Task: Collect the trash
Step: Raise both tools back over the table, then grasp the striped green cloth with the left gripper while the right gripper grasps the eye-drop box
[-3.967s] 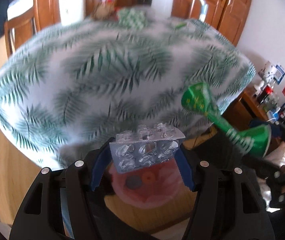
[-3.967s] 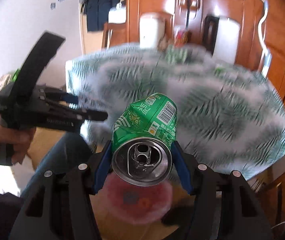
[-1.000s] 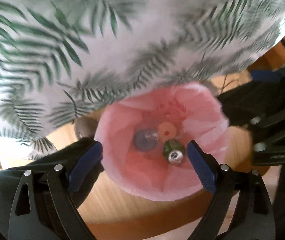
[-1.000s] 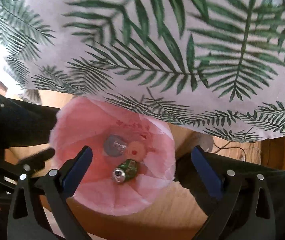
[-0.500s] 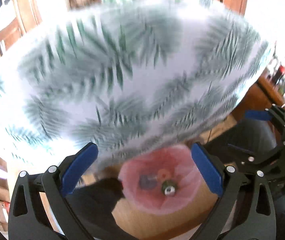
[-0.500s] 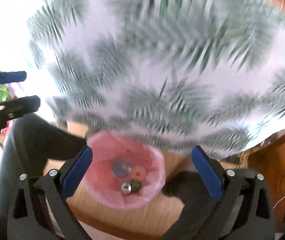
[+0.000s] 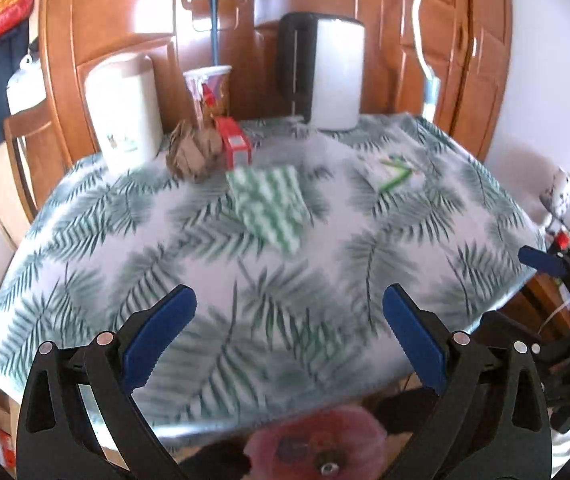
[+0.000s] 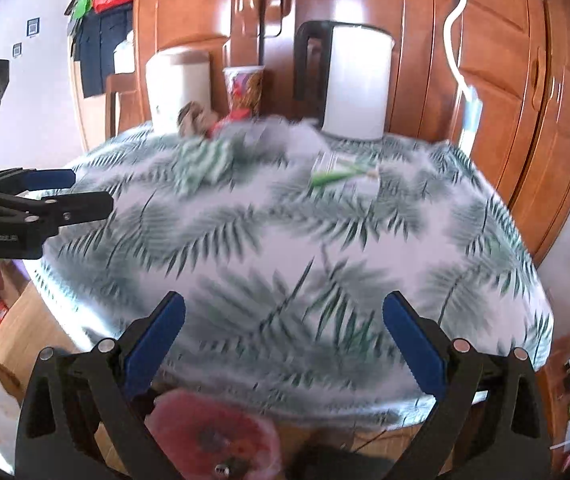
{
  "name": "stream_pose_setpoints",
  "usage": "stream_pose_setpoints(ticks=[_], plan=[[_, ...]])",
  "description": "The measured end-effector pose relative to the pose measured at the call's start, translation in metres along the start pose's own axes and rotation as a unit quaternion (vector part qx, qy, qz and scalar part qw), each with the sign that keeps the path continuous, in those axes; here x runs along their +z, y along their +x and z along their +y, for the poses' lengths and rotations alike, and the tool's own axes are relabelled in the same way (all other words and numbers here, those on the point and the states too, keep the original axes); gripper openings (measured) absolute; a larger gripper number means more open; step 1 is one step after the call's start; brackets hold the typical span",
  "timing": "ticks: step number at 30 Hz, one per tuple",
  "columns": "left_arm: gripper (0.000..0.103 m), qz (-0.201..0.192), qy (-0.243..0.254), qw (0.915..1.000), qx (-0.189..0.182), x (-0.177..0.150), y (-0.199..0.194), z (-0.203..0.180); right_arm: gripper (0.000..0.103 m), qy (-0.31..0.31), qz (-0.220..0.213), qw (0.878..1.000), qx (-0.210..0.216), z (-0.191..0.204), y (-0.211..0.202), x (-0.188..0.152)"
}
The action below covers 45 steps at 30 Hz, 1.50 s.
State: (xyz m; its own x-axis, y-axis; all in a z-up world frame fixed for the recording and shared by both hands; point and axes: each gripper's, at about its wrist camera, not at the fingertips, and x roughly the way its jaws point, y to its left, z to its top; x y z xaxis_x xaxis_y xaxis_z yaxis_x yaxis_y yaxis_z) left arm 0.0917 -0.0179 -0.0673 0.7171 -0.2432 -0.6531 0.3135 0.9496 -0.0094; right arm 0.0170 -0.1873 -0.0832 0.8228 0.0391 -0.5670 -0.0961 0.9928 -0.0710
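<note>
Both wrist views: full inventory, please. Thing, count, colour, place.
table: 1, white cloth with green palm print, centre
bin: 1, pink liner, on floor at near table edge
can: 1, only its silver end shows, inside bin
checked cloth: 1, green-white, mid table
crumpled paper: 1, brown, far left of table
red box: 1, red, beside the paper
paper cup: 1, printed, with straw, far side
cream canister: 1, far left
kettle: 1, white with black handle, far side
green wrapper: 1, blurred, right of centre
left gripper: jaws apart, empty
right gripper: jaws apart, empty

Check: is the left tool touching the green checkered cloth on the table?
Apart. The left wrist view shows the left tool open, with bare tablecloth between it and the green checkered cloth.
</note>
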Motion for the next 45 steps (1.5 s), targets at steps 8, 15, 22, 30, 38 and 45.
stream_pose_setpoints(ticks=[8, 15, 22, 30, 38, 45], plan=[[0.097, 0.019, -0.020, 0.9996, 0.010, 0.039, 0.050, 0.013, 0.098, 0.004, -0.005, 1.000, -0.019, -0.021, 0.030, 0.041], [0.097, 0.055, -0.032, 0.9978, 0.018, 0.058, 0.099, 0.017, 0.098, 0.012, 0.009, 1.000, -0.026, -0.040, 0.064, 0.062], [0.097, 0.073, -0.036, 0.9964, 0.026, 0.064, 0.125, 0.020, 0.098, 0.013, 0.012, 1.000, -0.023, -0.047, 0.085, 0.075], [0.075, 0.100, -0.019, 0.9943, 0.031, 0.065, 0.142, 0.020, 0.098, 0.003, 0.022, 0.999, -0.033, -0.045, 0.107, 0.085], [0.046, 0.097, -0.015, 0.9948, 0.027, 0.063, 0.141, 0.022, 0.098, -0.004, 0.032, 0.998, -0.053, -0.043, 0.120, 0.093], [0.040, 0.095, -0.021, 0.9952, 0.017, 0.056, 0.133, 0.030, 0.098, 0.024, 0.069, 0.995, -0.071, -0.055, 0.143, 0.102]])
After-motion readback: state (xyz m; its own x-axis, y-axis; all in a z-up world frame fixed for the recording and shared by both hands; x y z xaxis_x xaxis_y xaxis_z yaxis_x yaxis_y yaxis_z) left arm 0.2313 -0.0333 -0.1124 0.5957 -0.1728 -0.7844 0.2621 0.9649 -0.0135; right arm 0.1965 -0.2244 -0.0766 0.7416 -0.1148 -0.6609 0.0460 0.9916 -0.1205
